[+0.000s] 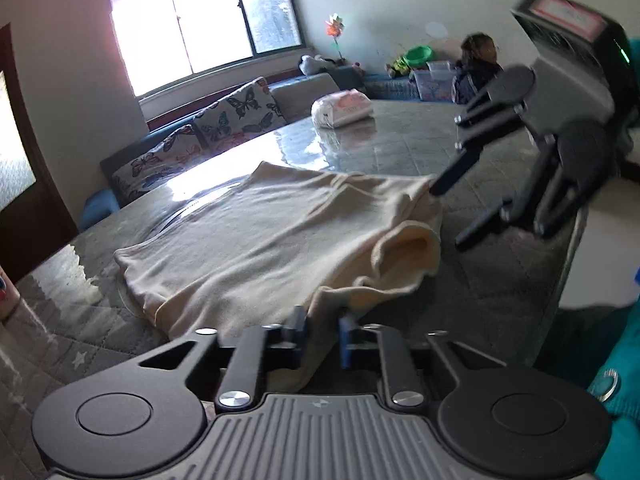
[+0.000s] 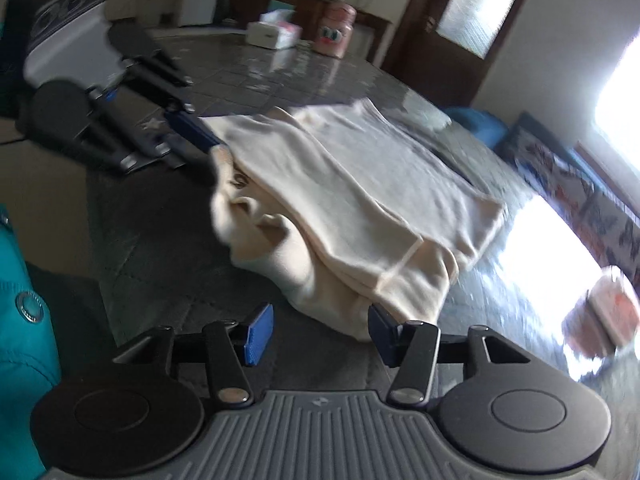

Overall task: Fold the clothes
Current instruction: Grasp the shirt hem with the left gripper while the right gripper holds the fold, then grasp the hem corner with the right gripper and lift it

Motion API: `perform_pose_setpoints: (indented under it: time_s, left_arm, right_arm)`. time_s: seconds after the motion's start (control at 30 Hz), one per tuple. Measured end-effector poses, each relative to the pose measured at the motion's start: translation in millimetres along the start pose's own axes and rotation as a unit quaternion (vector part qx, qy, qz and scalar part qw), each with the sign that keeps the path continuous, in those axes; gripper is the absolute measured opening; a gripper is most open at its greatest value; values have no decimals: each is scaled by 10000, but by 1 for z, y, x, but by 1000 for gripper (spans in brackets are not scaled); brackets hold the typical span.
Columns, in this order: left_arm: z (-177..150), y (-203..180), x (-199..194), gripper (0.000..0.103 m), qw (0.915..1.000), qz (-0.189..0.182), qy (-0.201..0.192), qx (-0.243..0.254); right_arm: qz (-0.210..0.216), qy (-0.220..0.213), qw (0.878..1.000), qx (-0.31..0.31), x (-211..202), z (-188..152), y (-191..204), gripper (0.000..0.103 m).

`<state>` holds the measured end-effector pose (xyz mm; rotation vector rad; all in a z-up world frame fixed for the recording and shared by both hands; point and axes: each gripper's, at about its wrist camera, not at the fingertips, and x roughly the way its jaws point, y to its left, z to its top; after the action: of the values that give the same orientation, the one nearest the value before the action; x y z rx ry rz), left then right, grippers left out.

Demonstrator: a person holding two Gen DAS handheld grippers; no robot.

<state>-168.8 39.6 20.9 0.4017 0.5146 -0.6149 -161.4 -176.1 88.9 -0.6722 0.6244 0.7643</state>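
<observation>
The left gripper [image 1: 322,336] pinches the near hem of the cream garment [image 1: 256,240], which runs lengthwise away across the tabletop [image 1: 400,140]. The right gripper [image 2: 320,332] is spread open, empty, just beside the right near corner, so it is nearer that edge.

Plenty of bare desk [image 1: 404,140] past the cream garment [image 1: 256,240], so my grippers can swing there. Only things in the way: a wrapped white packet [image 1: 342,109] at one far edge, a tissue box [image 2: 274,34] and pink jar [image 2: 334,32] at the other.
</observation>
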Motion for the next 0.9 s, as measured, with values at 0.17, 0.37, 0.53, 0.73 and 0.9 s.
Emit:
perform_pose_setpoints:
  time_s: [0.17, 0.37, 0.53, 0.73, 0.9]
  left_arm:
    - [12, 17, -1, 9, 9991, 2, -142, -397]
    - [21, 38, 8, 9, 9959, -65, -168, -885]
    - [18, 38, 8, 14, 9964, -64, -110, -837]
    - [3, 26, -2, 38, 9984, 108, -43, -554]
    - [-6, 19, -3, 43, 9992, 328, 50, -243]
  right_arm:
    - [-89, -268, 9990, -341, 8, 8, 3, 58]
    - [76, -334, 9994, -66, 31, 16, -8, 45]
    - [431, -260, 9965, 661, 38, 24, -29, 15]
    - [545, -367, 9920, 1078, 33, 32, -46, 13]
    - [512, -421, 9910, 1159, 31, 36, -49, 12]
